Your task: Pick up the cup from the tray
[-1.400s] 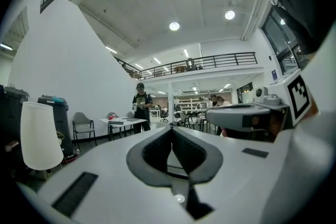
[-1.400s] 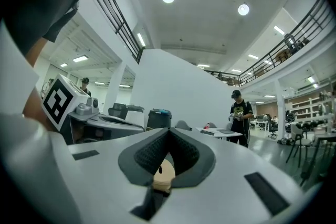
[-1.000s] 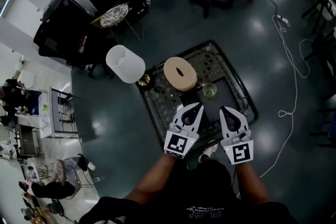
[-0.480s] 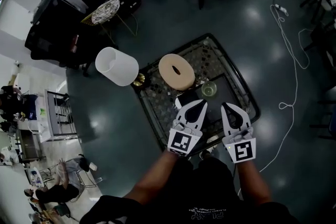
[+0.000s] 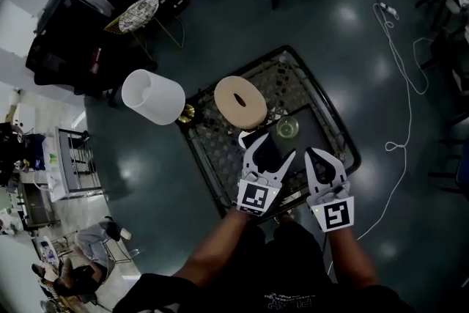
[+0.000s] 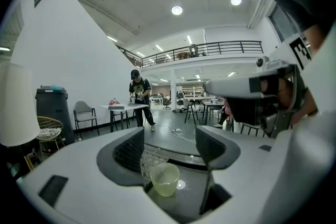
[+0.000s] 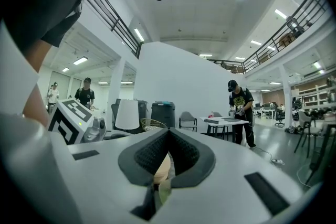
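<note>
Left gripper view — left gripper (image 6: 169,150), jaws opening; cup (image 6: 164,180) ahead between them, untouched, upright on the tray (image 5: 199,161). Right gripper (image 7: 167,165): jaws together. We should centre, advance level — then close gently.

We see a dark tray (image 5: 293,86) with a raised rim and a patterned mesh bed, standing on the glossy floor (image 5: 352,33). On it:
- A round beige thing (image 5: 240,102) with a slot sits at the far left.
- A dark mat (image 5: 296,157) lies nearer.
- A pale cup (image 5: 286,129) stands upright at the mat's far edge.

A lamp (image 5: 152,97) is at the tray's left corner; we can't tell whether it's on the tray or off.
</note>
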`<state>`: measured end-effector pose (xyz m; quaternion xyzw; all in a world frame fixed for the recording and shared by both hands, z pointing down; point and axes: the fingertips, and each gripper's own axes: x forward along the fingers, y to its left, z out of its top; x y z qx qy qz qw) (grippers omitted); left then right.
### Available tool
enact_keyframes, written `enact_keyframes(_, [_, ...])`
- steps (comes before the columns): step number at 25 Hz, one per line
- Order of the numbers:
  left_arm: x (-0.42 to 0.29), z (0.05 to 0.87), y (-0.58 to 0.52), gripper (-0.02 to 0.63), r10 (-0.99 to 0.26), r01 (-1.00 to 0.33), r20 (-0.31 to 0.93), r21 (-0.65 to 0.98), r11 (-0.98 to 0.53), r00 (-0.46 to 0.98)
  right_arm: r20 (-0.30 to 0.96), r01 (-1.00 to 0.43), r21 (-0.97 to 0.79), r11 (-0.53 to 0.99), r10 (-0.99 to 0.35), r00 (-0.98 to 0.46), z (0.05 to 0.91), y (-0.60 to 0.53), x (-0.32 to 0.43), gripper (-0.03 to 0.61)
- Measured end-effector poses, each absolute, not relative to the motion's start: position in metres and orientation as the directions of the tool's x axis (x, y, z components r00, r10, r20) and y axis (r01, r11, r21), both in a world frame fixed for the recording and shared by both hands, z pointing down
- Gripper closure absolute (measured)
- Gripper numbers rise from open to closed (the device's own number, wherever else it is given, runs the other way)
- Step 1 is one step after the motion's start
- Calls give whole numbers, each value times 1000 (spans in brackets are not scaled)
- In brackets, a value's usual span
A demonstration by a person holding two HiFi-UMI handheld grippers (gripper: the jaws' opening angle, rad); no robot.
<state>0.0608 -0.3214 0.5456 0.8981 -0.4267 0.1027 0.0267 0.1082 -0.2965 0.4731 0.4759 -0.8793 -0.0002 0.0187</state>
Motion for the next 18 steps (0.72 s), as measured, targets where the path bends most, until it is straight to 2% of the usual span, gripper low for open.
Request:
enact_keyframes(3, [62, 572, -329, 276, -767, -779, 247, -69, -623, 592, 41, -837, 18, 548, -836, -547, 473, -300, 111, 569])
enact_keyframes(11, [69, 651, -348, 246, -769, -811, 363, -56, -582, 527, 65, -836, -2, 549, -834, -548, 479, -301, 121, 569])
enact_keyframes(18, [72, 697, -361, 215, -769, -859, 428, 35, -511, 475, 75, -828, -37, 559, -825, -560, 492, -292, 120, 569])
